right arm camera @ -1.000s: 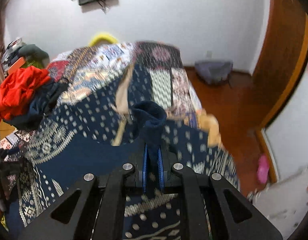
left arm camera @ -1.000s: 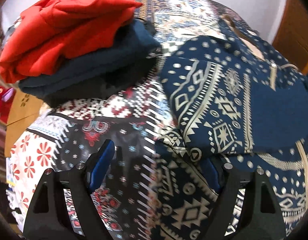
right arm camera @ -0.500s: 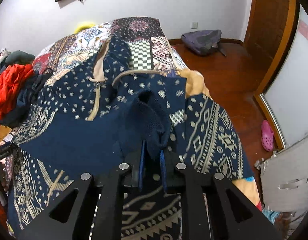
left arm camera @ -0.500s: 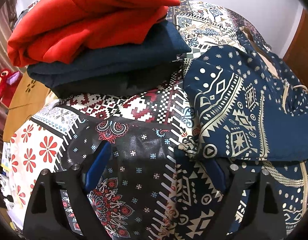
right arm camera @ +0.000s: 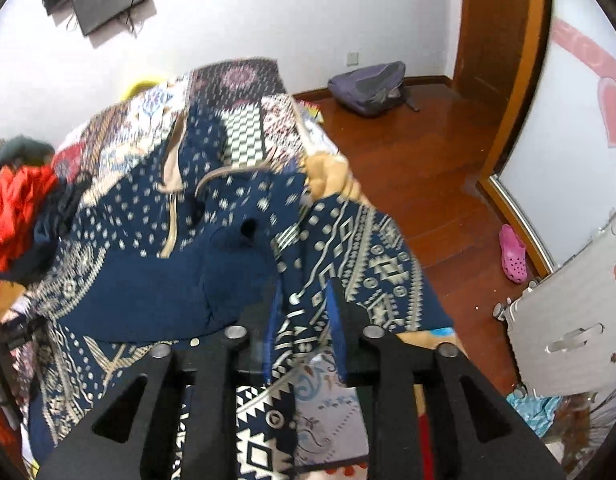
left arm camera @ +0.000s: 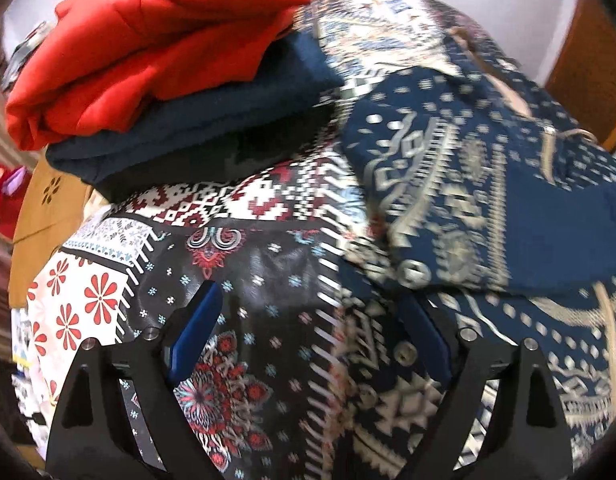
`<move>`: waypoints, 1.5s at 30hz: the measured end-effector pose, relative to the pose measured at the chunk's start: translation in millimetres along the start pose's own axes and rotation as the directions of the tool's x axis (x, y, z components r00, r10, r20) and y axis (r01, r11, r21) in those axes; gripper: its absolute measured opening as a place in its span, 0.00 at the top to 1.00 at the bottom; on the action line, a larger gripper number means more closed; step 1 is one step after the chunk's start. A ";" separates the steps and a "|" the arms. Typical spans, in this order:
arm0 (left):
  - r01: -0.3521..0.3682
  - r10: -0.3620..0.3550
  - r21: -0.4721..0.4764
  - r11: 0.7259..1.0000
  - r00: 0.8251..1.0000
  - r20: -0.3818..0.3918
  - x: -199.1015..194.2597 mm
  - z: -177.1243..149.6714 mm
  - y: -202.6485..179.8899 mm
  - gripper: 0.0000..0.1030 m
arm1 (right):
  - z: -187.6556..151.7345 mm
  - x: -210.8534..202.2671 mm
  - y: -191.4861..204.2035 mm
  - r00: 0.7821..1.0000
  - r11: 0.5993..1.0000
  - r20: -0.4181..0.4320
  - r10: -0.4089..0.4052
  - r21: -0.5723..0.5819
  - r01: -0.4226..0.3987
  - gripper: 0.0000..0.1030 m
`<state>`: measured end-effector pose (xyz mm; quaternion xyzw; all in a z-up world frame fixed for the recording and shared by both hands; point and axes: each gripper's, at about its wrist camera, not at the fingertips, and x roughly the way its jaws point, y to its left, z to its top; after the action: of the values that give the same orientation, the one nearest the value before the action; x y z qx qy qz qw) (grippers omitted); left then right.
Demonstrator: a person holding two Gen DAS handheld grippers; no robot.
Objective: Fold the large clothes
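Covering the bed's patchwork quilt point(left arm camera: 235, 208), the soft navy hoodie point(right arm camera: 155, 280) with cream geometric print lies spread out, one sleeve folded across its plain dark middle. To the far left sits a stack of folded clothes, a red garment point(left arm camera: 159, 36) on a dark blue one point(left arm camera: 195, 128). The left gripper point(left arm camera: 308, 328) hovers with fingers point(left arm camera: 195, 332) spread wide over quilt and hoodie edge, holding nothing; the right gripper point(right arm camera: 303, 312) has fingers point(right arm camera: 336, 320) partly apart, patterned fabric lying between them ungripped.
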<state>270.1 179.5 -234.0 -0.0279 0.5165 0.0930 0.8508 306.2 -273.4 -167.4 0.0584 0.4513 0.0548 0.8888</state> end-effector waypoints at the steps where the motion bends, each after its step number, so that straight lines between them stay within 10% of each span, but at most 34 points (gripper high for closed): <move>1: 0.015 -0.015 0.013 1.000 1.000 0.004 -6.0 -1.2 -1.9 0.13 | 1.3 -7.2 -6.6 1.000 1.000 0.015 0.004 0.020 -0.004 0.63; 16: 0.093 -0.119 0.132 0.987 0.971 0.208 -89.8 28.4 -70.3 0.13 | -8.4 -9.9 -80.0 0.997 0.960 0.011 0.072 0.272 -0.072 0.53; 25: 0.127 -0.152 0.178 0.976 0.979 0.132 -53.8 30.1 -113.5 0.13 | -38.8 62.0 -120.8 0.961 0.900 -0.196 0.197 0.424 -0.099 0.53; 33: 0.139 -0.149 0.132 0.981 0.986 0.070 -27.8 28.1 -107.0 0.13 | -41.7 92.6 -152.5 0.942 0.775 -0.145 0.301 0.614 -0.153 0.53; 45: 0.124 -0.127 0.053 0.991 0.991 0.046 -13.3 27.0 -85.7 0.13 | -24.7 122.5 -163.5 0.975 0.770 -0.156 0.157 0.637 -0.023 0.54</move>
<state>303.7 97.5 -213.8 -0.0368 0.4946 0.0271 0.8679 365.5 -415.1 -304.4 0.3690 0.5271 -0.0515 0.7638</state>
